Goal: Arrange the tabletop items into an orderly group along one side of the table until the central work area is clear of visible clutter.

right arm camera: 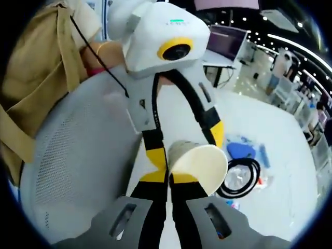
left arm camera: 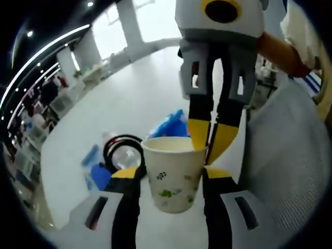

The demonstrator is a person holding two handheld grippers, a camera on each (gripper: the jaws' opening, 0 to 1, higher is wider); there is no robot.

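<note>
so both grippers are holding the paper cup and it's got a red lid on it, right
No lid. The left gripper view shows the paper cup open at the top, its rim bare. The rest holds: the left gripper grips its sides and the right gripper pinches its rim.

White table (left arm camera: 129,98), grey mesh chair (right arm camera: 78,155), ceiling light strips (left arm camera: 46,49).

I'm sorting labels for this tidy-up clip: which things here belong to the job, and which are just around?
Job: paper cup held by both the left gripper and right gripper; black cable coil; blue packets.

Around: grey mesh chair; tan bag.
</note>
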